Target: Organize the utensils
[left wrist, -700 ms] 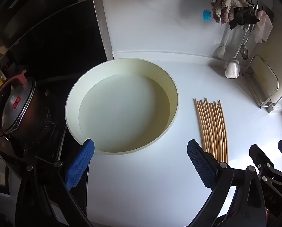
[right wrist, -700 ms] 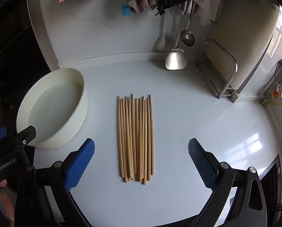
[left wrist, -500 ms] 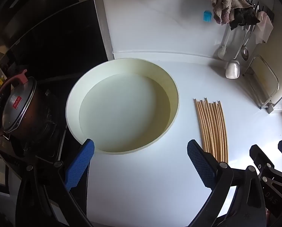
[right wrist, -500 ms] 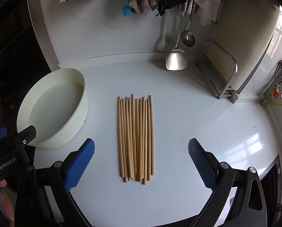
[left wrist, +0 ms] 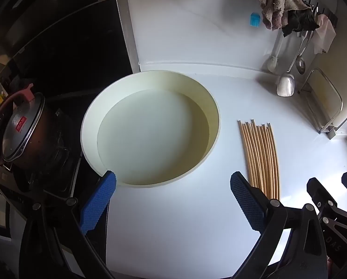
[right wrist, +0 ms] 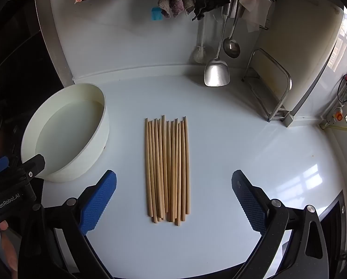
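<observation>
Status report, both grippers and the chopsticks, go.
Left gripper open, empty. Right gripper open, facing chopsticks flat on counter. Basin beside them, apart.

Wooden chopsticks, about a dozen, lie flat on the white counter in one tight parallel row, touching side by side, their far ends slightly uneven and pointing toward the counter's back edge. Cream round basin, upright and holding no utensils, stands near the row on its left, at the counter's left edge beside the stove; basin and chopsticks do not touch.
</observation>
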{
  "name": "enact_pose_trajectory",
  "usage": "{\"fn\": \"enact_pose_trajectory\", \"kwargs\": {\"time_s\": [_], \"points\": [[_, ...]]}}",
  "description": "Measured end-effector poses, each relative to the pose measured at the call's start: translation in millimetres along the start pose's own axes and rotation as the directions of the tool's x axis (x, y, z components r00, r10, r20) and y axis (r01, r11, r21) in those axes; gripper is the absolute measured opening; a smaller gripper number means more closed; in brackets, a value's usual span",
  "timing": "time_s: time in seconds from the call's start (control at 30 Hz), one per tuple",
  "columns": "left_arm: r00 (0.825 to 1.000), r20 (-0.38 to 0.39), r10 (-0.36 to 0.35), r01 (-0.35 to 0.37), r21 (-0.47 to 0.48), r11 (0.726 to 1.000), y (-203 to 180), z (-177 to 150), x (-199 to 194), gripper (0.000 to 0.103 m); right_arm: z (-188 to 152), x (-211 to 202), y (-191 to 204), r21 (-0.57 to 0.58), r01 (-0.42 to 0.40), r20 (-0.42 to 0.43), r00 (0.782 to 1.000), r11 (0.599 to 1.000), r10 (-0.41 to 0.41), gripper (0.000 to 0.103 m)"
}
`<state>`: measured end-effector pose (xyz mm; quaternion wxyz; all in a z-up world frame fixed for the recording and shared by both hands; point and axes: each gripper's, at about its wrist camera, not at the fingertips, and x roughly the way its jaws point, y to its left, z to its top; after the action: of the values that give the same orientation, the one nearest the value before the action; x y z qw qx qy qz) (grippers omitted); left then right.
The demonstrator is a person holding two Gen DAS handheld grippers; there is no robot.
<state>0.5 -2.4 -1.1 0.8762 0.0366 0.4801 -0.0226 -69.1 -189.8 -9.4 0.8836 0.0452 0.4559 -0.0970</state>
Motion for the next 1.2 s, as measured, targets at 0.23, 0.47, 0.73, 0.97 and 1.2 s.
{"fn": "enact_pose_trajectory", "kwargs": {"time_s": [0.23, 0.47, 0.73, 0.97, 1.2], "points": [[1.000, 0.001, 0.000, 0.000, 0.005, 1.000, 0.0, -0.3, -2.9, 0.097, 1.2, -1.4, -1.8, 0.001, 0.000, 0.001, 1.000, 1.000, 0.000, 0.095], [1.000, 0.000, -0.003, 0.003, 0.008, 1.000, -5.0, -0.4, -2.7, 0.097, 2.0, -2.2, -2.9, 0.002, -0.002, -0.001, 1.000, 1.000, 0.002, 0.095], [1.000, -0.004, -0.005, 0.005, 0.009, 1.000, -4.9, 0.4, 0.2, 0.097, 5.3, -0.6, -9.0, 0.007, -0.005, -0.001, 1.000, 1.000, 0.005, 0.095], [1.000, -0.005, -0.005, 0.005, 0.009, 1.000, -4.4, 0.4, -0.5, 0.097, 6.7, 0.1, -8.2, 0.009, -0.005, -0.004, 1.000, 1.000, 0.005, 0.095], [1.000, -0.005, -0.004, 0.004, 0.009, 1.000, -5.5, 1.3, 0.0, 0.097, 8.4, 2.1, -8.5, 0.010, -0.005, -0.005, 1.000, 1.000, 0.005, 0.095]]}}
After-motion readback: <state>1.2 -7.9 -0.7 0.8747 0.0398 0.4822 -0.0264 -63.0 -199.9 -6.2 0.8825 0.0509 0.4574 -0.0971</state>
